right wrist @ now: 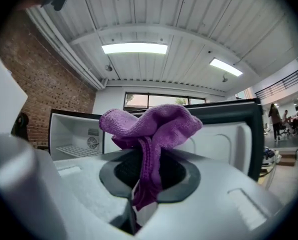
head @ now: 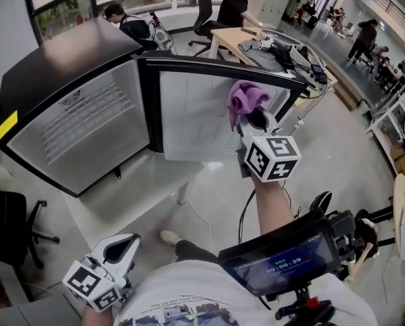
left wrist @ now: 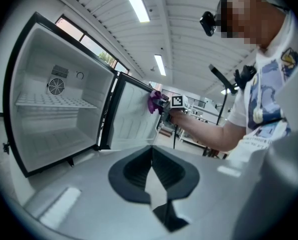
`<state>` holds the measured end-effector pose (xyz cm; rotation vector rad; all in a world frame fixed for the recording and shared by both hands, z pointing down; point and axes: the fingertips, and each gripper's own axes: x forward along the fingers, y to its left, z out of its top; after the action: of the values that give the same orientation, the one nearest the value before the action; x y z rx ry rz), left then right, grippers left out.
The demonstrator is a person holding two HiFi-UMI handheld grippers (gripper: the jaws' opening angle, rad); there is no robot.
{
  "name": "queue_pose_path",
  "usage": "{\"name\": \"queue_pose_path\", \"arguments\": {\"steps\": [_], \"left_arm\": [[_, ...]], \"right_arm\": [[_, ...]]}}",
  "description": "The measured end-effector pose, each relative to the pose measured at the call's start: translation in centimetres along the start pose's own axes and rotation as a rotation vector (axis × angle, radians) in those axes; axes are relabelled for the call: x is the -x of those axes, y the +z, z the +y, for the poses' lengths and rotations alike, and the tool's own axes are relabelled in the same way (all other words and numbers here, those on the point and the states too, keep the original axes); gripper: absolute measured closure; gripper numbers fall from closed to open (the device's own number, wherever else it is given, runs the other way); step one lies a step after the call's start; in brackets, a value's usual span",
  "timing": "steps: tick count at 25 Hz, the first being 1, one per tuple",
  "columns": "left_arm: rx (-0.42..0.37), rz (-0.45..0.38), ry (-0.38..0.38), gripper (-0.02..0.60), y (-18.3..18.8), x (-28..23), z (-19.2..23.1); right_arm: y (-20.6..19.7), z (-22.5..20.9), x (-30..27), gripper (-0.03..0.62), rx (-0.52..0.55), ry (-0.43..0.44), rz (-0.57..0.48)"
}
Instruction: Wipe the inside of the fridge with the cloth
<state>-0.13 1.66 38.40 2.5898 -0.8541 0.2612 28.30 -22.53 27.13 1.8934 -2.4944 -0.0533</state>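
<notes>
Pinches the purple cloth (right wrist: 151,126) in the right gripper (right wrist: 146,170), shut on a narrow fold only, with the bulk flopped loose above and ahead of the tips. Hovers by the inner panel of the fridge door (head: 196,117), contact not clear, with the fridge (head: 87,124) cavity ahead and to the left. Carries the left gripper (left wrist: 151,170) low, closed on nothing. Could well lose the cloth on a hard stroke or a snag on the wire shelf (left wrist: 54,103); might also swing the unbraced door away under pressure.
</notes>
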Motion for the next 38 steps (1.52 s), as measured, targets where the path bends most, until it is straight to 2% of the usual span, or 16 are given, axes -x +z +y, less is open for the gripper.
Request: {"name": "queue_pose_path", "arguments": {"steps": [8,12,15,19,32,38], "left_arm": [[0.016,-0.009,0.011,0.577,-0.6,-0.3,0.2],[0.021,-0.007,0.026,0.575,-0.6,-0.4,0.4],[0.019,-0.005,0.026,0.575,-0.5,-0.6,0.5],[0.024,0.0,0.026,0.575,-0.5,-0.6,0.4],[-0.007,0.013,-0.039,0.575,-0.1,-2.0,-0.2],[-0.01,0.023,-0.049,0.577,-0.2,-2.2,-0.2]], "right_arm": [[-2.1,10.3,-4.3,0.526,0.085,0.247,0.044],[-2.8,13.3,-6.4,0.526,0.094,0.309,0.042],[-3.3,13.5,-7.3,0.526,0.086,0.306,0.043],[-4.3,11.0,-6.3,0.526,0.082,0.251,0.062],[-6.2,-4.4,1.1,0.526,0.084,-0.092,0.11],[-6.6,-8.7,3.8,0.526,0.069,-0.212,0.121]]}}
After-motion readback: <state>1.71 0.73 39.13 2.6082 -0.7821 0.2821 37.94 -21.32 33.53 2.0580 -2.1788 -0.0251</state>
